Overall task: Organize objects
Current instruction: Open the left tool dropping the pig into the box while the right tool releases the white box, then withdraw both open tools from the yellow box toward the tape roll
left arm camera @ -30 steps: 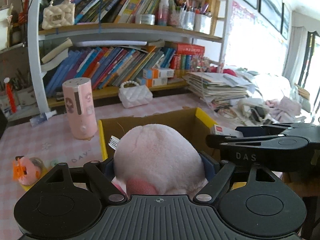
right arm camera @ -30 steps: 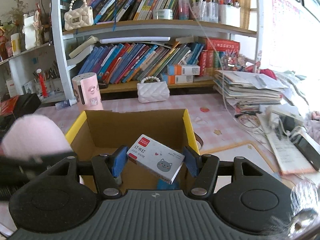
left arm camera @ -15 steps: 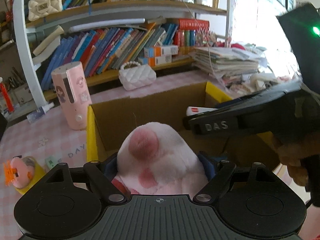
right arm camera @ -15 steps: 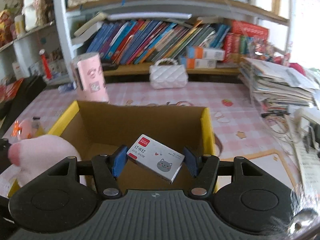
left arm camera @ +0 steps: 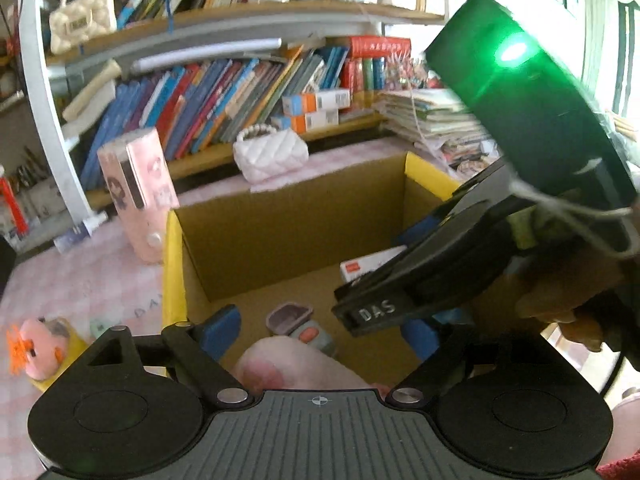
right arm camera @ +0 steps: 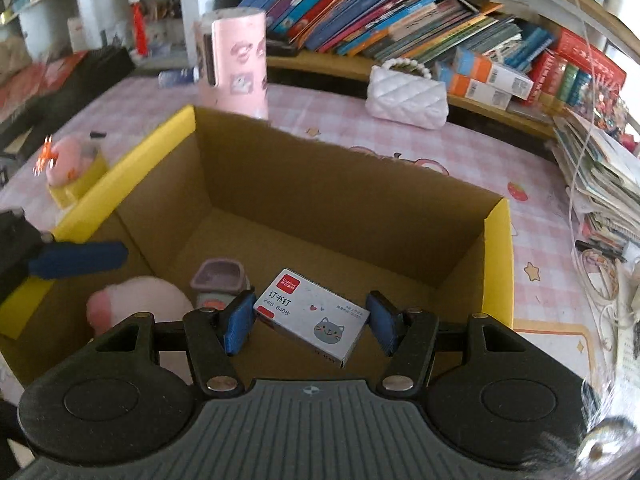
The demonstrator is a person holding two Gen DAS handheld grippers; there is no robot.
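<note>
Now your right hand-held gripper (right arm camera: pixel 308 322) grips the staple box (right arm camera: pixel 312 314) across its long axis, directly above the cardboard box (right arm camera: pixel 496 256) floor; left hand-held gripper (left arm camera: pixel 320 328) just opened, plush toy (left arm camera: pixel 296 368) released.

A home study: crammed bookshelves (left arm camera: pixel 240 92), pink checked tablecloth (right arm camera: pixel 460 148).
</note>
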